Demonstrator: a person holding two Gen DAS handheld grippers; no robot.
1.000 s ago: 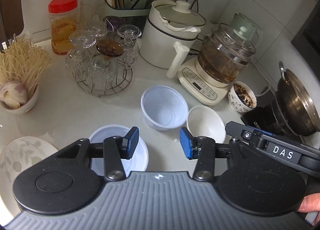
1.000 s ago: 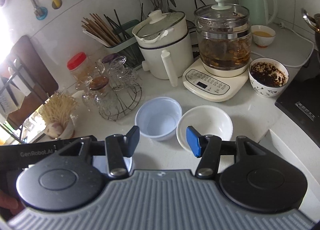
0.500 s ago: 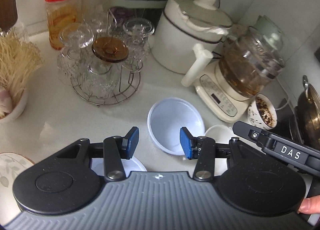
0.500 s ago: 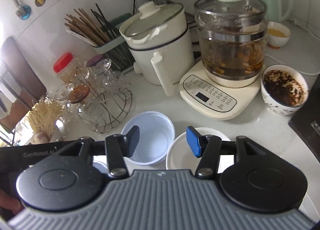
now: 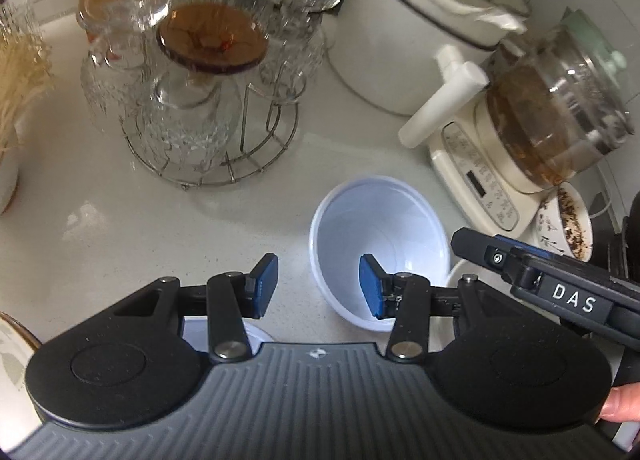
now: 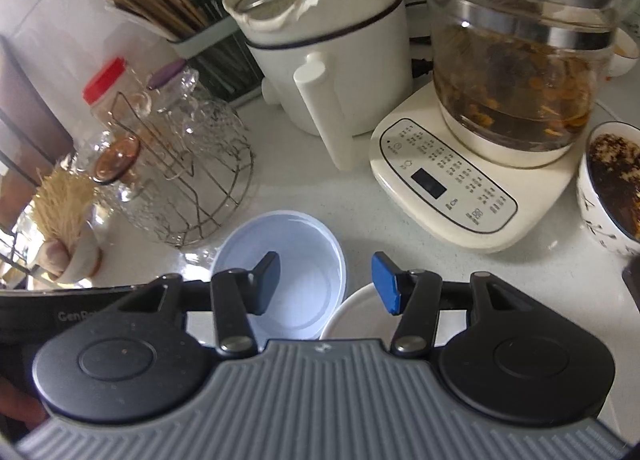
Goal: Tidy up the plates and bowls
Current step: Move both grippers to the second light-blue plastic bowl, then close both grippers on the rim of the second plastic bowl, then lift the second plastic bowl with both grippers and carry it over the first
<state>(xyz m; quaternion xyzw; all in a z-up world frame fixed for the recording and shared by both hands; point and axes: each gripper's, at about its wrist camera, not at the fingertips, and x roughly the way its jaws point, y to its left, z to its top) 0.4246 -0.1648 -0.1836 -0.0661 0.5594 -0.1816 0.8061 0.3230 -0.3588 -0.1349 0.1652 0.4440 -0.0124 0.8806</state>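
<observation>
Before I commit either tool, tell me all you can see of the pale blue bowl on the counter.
The pale blue bowl is round and deep, thin-walled, looks like plastic, with a plain rim and a smooth, empty inside. It stands upright on the white counter, in front of the wire glass rack and the kettle base. A white bowl sits close at its right; whether they touch I cannot tell. In each wrist view one finger overlaps it, but neither tool visibly grips it.

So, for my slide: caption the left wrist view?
Open left gripper hovering at the pale blue bowl's rim, beside the glass rack.
</observation>
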